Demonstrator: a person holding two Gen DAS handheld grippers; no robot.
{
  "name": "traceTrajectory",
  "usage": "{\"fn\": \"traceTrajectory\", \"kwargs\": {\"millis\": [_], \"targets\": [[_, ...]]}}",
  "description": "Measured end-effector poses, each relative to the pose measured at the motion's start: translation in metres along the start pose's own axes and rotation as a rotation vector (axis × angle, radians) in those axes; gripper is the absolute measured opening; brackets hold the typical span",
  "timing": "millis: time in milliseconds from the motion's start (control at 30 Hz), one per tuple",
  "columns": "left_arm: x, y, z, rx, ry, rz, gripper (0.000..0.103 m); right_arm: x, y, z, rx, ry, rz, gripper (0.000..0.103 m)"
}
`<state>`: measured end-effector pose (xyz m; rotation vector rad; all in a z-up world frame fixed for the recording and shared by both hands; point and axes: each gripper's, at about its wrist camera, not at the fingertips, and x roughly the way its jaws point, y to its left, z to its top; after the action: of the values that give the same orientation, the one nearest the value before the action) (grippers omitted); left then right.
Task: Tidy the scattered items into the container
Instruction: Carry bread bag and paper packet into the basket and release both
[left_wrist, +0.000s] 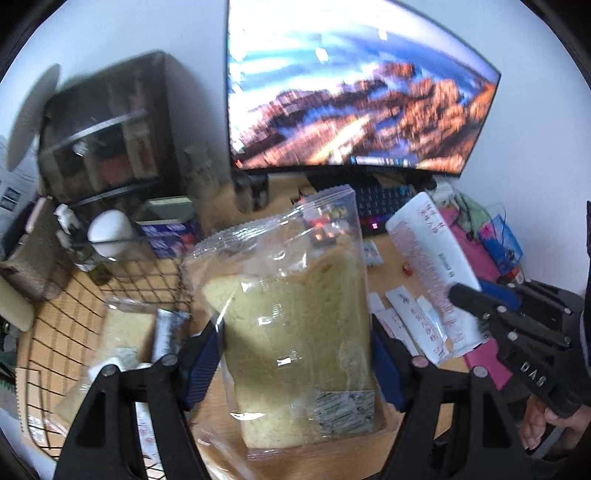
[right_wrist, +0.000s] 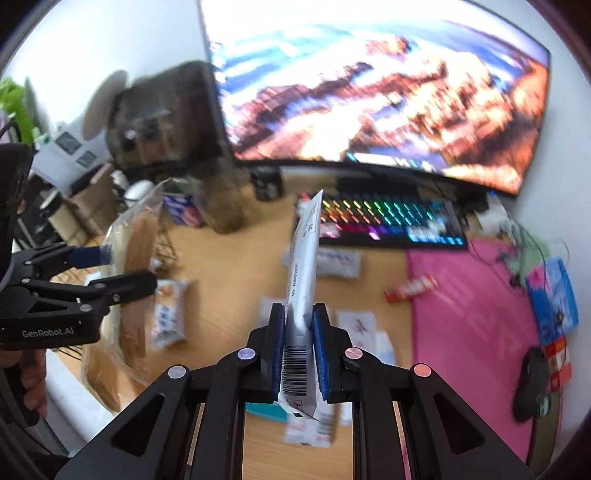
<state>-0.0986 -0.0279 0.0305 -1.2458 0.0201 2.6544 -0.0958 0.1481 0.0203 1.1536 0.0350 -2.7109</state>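
Left gripper (left_wrist: 295, 362): jaws set wide, blue pads pressed to both sides of the bread bag (left_wrist: 291, 332); one bag held, clear of the desk, long axis running up and away from the pads
Right gripper (right_wrist: 299, 354): jaws drawn narrow, clamped on one white sachet (right_wrist: 304, 280); the sachet stands on edge, long axis pointing away from the pads, barcode end nearest the camera
Container: one black wire basket (left_wrist: 74, 295) on the desk, lying to the left of and below the bread bag in the left wrist view; it already holds at least one bagged slice and a few small packets, exact count unclear
Deciding relation: the basket lies to the left of both loads; the left hand appears the nearer, so its bag looks likely to go in first, with the right hand carrying across
Loose items on desk: several small white sachets near the right gripper, blurred, roughly four to six; one red wrapper (right_wrist: 410, 288); one white-and-blue snack packet (right_wrist: 168, 314) just beside the basket
Background: one keyboard (right_wrist: 391, 221), one monitor (right_wrist: 369, 92), one mouse (right_wrist: 533, 384), none judged part of the tidying
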Motion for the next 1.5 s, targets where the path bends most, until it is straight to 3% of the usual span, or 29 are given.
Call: {"fn": "traceTrajectory", "kwargs": {"millis": [267, 433, 600, 733, 900, 1233, 1500], "targets": [[-0.046, 0.040, -0.002, -0.075, -0.084, 0.036, 0.077, -0.015, 0.064, 0.031, -0.106, -0.081, 0.074, 0.017], [-0.055, 0.069, -0.001, -0.122, -0.115, 0.064, 0.077, -0.013, 0.101, 0.041, -0.162, -0.100, 0.124, 0.017], [-0.036, 0.084, 0.005, -0.139, -0.090, 0.062, 0.077, -0.008, 0.111, 0.043, -0.163, -0.091, 0.129, 0.017], [-0.047, 0.090, 0.007, -0.146, -0.116, 0.071, 0.077, -0.003, 0.115, 0.050, -0.167, -0.100, 0.134, 0.017], [-0.066, 0.115, 0.005, -0.174, -0.137, 0.125, 0.077, 0.006, 0.145, 0.059, -0.203, -0.101, 0.207, 0.017], [-0.059, 0.189, -0.046, -0.289, -0.029, 0.225, 0.077, 0.060, 0.245, 0.044, -0.295, 0.031, 0.402, 0.017], [-0.045, 0.215, -0.066, -0.322, 0.013, 0.221, 0.077, 0.087, 0.276, 0.030, -0.320, 0.090, 0.398, 0.017]]}}
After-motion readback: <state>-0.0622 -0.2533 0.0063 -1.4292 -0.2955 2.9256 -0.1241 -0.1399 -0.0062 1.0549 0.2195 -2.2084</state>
